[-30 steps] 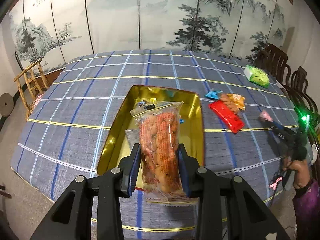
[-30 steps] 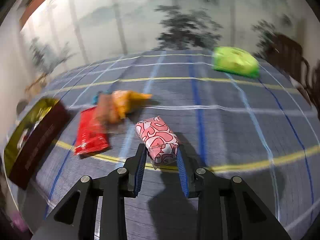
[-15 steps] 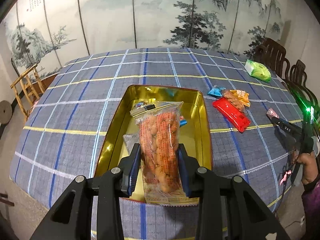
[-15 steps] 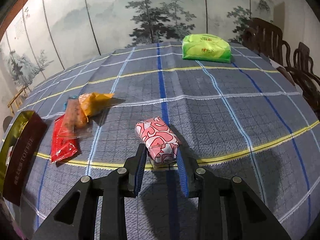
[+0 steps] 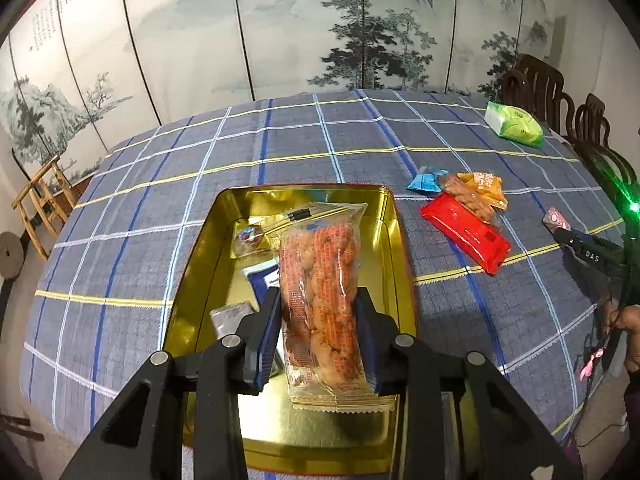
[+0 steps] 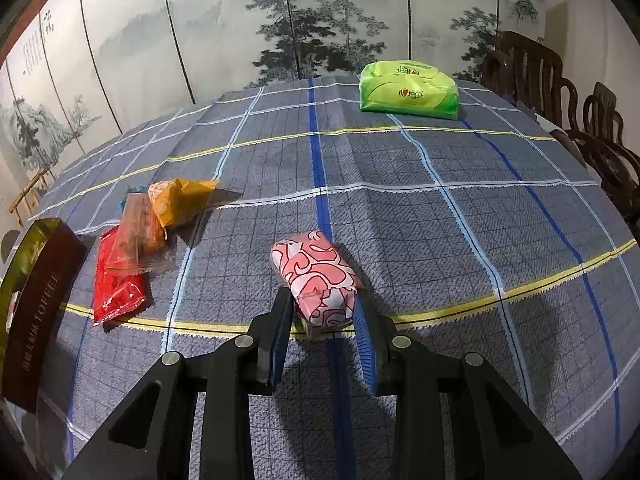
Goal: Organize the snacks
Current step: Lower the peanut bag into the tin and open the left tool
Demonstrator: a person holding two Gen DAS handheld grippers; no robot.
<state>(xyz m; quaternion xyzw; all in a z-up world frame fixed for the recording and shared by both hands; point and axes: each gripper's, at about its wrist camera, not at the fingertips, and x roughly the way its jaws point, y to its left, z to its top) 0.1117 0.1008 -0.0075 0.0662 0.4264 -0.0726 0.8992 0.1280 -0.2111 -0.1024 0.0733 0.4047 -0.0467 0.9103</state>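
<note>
L gripper (image 5: 318, 324) is clamped on a long clear pack of twisted fried dough (image 5: 320, 300), held over the near end of the gold tin (image 5: 192, 272). R gripper (image 6: 323, 318) is pinched tight on a pink-patterned soft pack (image 6: 316, 276), above the tablecloth (image 6: 440, 240) mid-table. Only the L view shows inside the tin: small wrapped sweets on glossy metal. Only the R view shows its maroon side w/ lettering. Red foil pack (image 6: 116, 288) and orange pouch (image 6: 176, 200) lie nr the tin; green pack (image 6: 408, 90) at the far edge.

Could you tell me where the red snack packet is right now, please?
The red snack packet lies on the tablecloth right of the gold tin in the left wrist view, partly under a clear twist-snack bag.
</note>
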